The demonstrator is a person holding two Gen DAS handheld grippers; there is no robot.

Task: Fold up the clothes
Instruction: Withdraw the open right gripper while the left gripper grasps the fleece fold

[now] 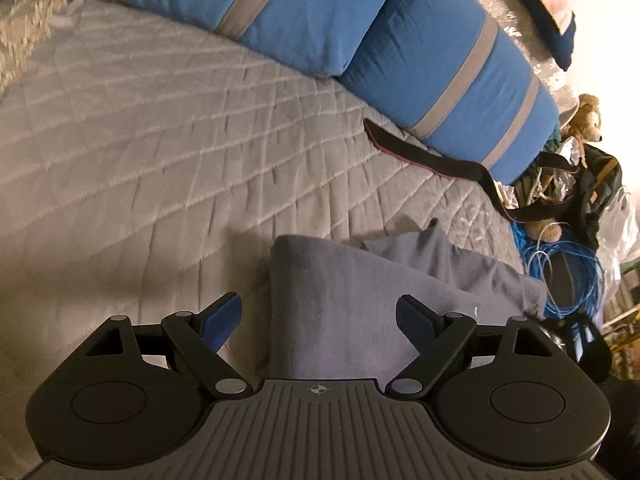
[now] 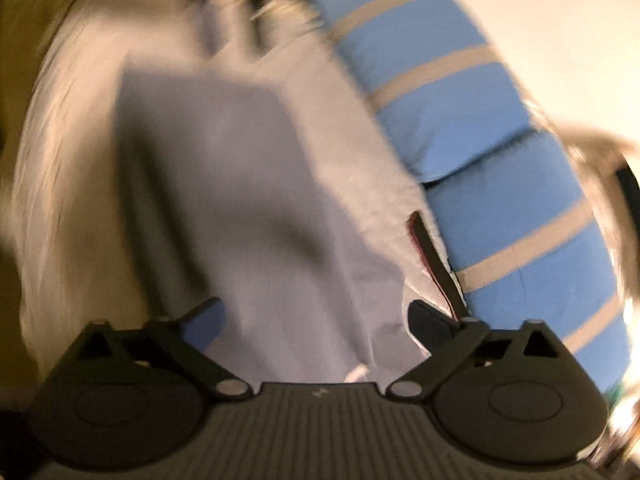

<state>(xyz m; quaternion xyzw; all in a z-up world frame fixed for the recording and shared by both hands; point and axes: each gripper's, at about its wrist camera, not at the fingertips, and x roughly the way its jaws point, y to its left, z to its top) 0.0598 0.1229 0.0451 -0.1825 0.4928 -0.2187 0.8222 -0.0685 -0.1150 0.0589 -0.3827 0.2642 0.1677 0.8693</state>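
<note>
Where the left wrist view looks down on the bed [image 1: 140, 152], the left gripper [image 1: 318, 320] hovers tilted downward, its fingers [image 1: 222, 320] spread wide and empty over the folded grey cloth [image 1: 340, 300]; blue pillows [image 1: 440, 80] lie at 12 to 2 o'clock. In the blurred right wrist view, the right gripper [image 2: 316, 320] stands fully open, holding nothing, the cloth [image 2: 240, 184] spreading toward 12 o'clock between its fingers [image 2: 206, 322].
</note>
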